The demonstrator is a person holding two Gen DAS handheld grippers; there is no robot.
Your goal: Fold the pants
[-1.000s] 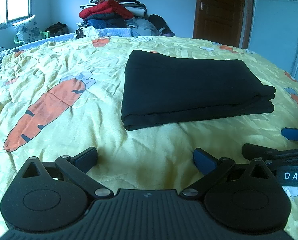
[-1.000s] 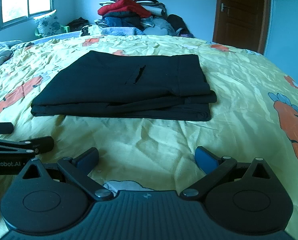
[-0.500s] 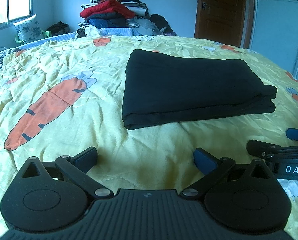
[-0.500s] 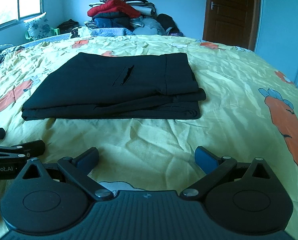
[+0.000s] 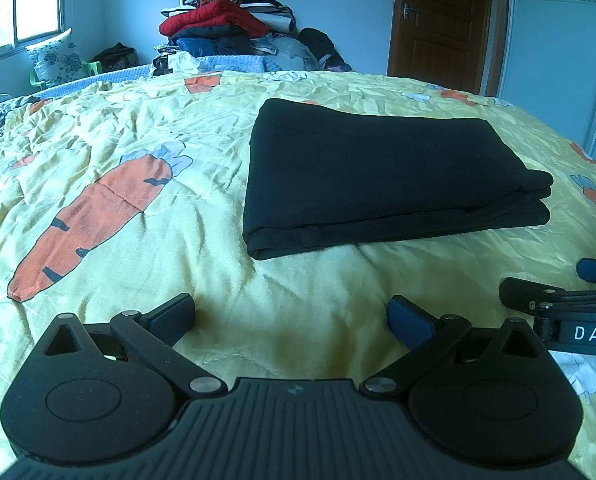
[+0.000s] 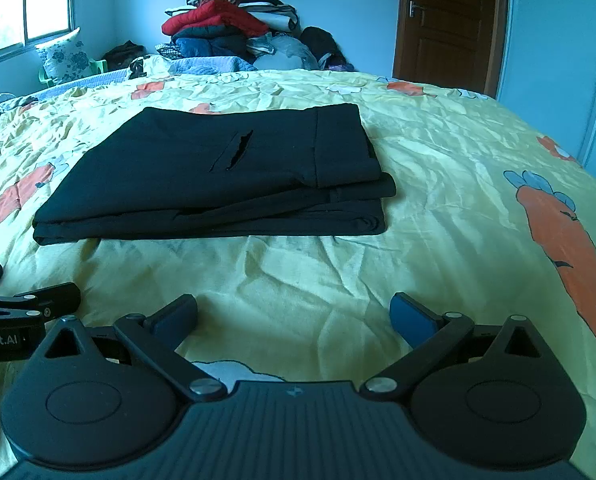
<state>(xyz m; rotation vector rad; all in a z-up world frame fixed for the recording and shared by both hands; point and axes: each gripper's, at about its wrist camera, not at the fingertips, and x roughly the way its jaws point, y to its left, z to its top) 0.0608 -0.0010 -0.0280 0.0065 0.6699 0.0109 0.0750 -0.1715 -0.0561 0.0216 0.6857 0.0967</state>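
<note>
The black pants [image 5: 378, 176] lie folded into a flat rectangular stack on the yellow carrot-print bedspread [image 5: 137, 152]. In the right wrist view the pants [image 6: 225, 176] show a pocket slit on top and layered edges at the right. My left gripper [image 5: 291, 316] is open and empty, low over the bedspread, short of the pants' near edge. My right gripper [image 6: 293, 314] is open and empty, also short of the pants. Each gripper's fingers show at the edge of the other's view.
A pile of clothes [image 5: 225, 28] stands at the far end of the bed. A brown door [image 5: 442, 20] is at the back right. A window [image 5: 17, 4] and a floral pillow [image 5: 55, 60] are at the back left.
Both grippers have drifted slightly; the right wrist view has shifted so the pants sit a little further left. The pants have not moved. Both grippers stay open.
</note>
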